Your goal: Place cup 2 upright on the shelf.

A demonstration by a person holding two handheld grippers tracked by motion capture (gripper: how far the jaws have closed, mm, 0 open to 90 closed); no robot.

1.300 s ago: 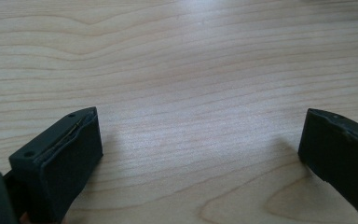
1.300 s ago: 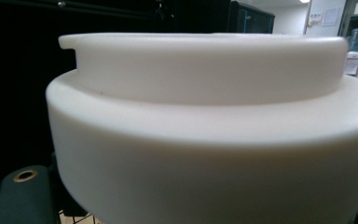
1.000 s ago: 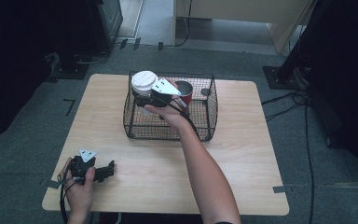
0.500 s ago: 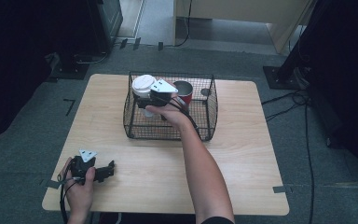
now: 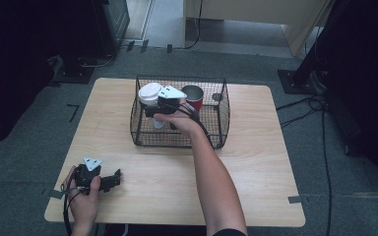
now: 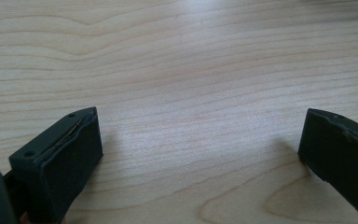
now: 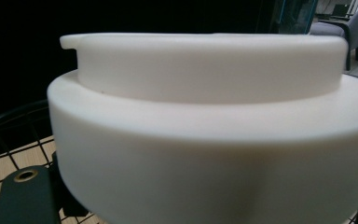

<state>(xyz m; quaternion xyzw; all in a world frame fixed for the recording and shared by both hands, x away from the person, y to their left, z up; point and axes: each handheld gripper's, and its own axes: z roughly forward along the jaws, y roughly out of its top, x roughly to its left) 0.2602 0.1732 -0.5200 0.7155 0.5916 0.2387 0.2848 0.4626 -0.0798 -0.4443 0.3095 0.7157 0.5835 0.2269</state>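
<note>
- Right gripper (image 5: 153, 109), clamped tight on the white lidded cup (image 5: 150, 93), held it upright above the wire basket (image 5: 177, 140).
- Left gripper (image 5: 114, 179) rested wide open and empty, well apart.

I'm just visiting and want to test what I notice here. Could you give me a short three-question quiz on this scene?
1. True or false: the right gripper grips a white-lidded cup.
2. What stands beside it in the wire basket?
3. The left gripper's fingers are: A open, B shut on a cup.

Key: 1 true; 2 a red cup; 3 A.
</note>
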